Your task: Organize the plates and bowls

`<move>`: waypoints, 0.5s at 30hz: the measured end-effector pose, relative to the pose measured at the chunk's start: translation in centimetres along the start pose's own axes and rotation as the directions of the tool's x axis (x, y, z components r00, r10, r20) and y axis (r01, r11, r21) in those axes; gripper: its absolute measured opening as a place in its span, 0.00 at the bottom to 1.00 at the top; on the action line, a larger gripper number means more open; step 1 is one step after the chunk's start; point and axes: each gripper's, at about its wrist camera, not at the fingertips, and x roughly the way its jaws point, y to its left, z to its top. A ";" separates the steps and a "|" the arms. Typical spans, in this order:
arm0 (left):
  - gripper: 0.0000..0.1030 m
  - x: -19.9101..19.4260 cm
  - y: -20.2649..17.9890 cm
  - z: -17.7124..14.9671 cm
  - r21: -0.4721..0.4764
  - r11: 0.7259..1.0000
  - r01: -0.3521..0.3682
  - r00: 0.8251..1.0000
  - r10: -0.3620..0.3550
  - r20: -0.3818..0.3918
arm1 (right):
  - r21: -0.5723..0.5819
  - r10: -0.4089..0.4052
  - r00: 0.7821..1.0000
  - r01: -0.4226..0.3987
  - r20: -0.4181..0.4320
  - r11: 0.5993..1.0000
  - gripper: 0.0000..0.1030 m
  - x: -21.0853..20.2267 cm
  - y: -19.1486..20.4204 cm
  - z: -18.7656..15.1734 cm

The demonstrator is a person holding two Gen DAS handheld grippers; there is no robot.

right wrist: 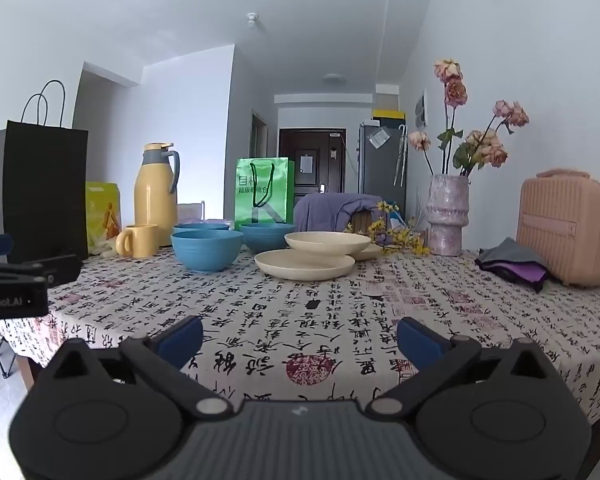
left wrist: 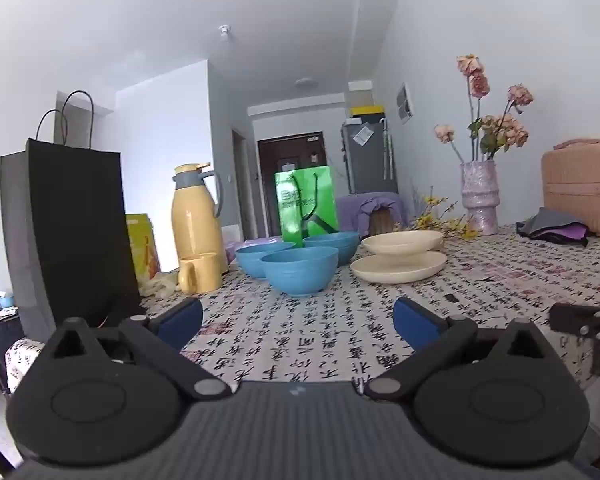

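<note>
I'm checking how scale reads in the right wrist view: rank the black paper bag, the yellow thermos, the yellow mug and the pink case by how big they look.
1. black paper bag
2. pink case, though it looks close to the bag in size
3. yellow thermos
4. yellow mug

Both low at the near edge of the calligraphy-print tablecloth (left wrist: 300, 344) (right wrist: 300, 320), facing the far blue bowls (left wrist: 299, 270) (right wrist: 206, 249); left view nearer them.
</note>
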 end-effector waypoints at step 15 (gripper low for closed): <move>1.00 0.2 0.5 0.1 -0.046 0.999 -0.026 1.000 0.027 0.007 | 0.039 0.004 0.999 -0.003 -0.033 0.999 1.00 0.5 -0.9 0.1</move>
